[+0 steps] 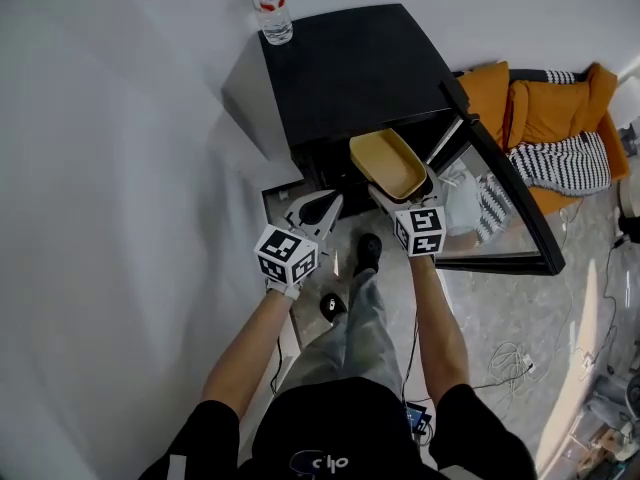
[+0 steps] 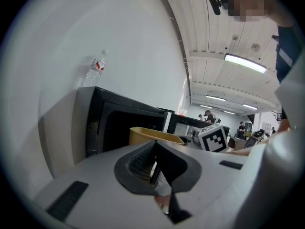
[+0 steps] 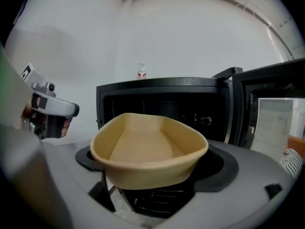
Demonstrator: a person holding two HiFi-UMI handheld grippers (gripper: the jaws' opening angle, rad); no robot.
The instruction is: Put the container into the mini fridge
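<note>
**Container held at the open mini fridge**

The tan container (image 1: 388, 162) (image 3: 147, 147) sits open side up. Its long axis runs away from the person toward the dark opening of the black mini fridge (image 1: 350, 68) (image 3: 157, 87). The right hand-held gripper (image 1: 400, 194) (image 3: 152, 185) is clamped on its near end, holding it in the air just before the opening. The door (image 1: 510, 203) is swung out to the right.

Both bare forearms reach forward. The left hand-held gripper (image 1: 325, 208) (image 2: 155, 151) is held lower, near the fridge's left front corner, with its jaws closed together on nothing.

A water bottle (image 1: 272, 10) (image 3: 141, 72) stands upright on the fridge top. It has a red label, but the print is too small to read.
</note>
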